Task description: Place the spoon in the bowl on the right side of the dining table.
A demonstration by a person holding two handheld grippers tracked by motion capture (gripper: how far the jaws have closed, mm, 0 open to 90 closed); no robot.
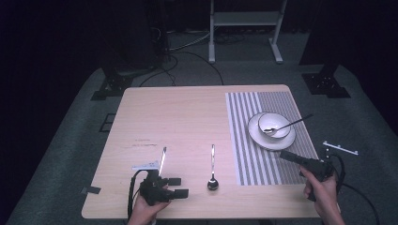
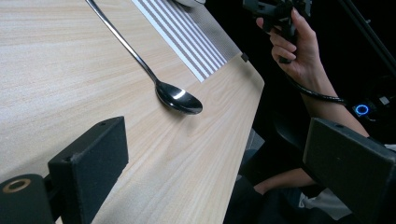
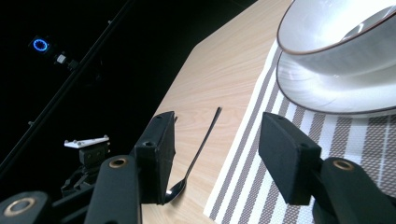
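High view, table: a pale wooden table (image 1: pixel 187 117) on a dark floor, with a grey-and-white striped mat (image 1: pixel 270 140) covering its right part.
High view, dishes: a white bowl (image 1: pixel 274 124) sits on a white plate (image 1: pixel 271 138) on the mat; a spoon (image 1: pixel 288 124) rests in the bowl, its handle pointing right past the rim.
High view, loose spoon: a second spoon (image 1: pixel 212 169) lies on the bare wood near the front edge, just left of the mat, bowl end toward the person.
High view, knife: a thin metal piece that looks like a knife (image 1: pixel 163 161) lies left of that spoon.
High view, left gripper: the left gripper (image 1: pixel 179 186) is held at the front edge, jaws spread apart, empty, pointing right toward the loose spoon.
High view, right gripper: the right gripper (image 1: pixel 283 153) is held over the mat's front right corner, aimed at the plate; I cannot tell its jaw state here.
Left gripper view: the jaws stand wide apart with nothing between them; the loose spoon (image 2: pixel 178 98) lies ahead on the wood, and the person's right hand (image 2: pixel 299 49) shows beyond the table's edge.
Right gripper view: the jaws stand apart, holding nothing; the bowl (image 3: pixel 343 39) and plate (image 3: pixel 336 91) are close ahead on the mat, and the loose spoon (image 3: pixel 194 156) lies on the wood beside it.
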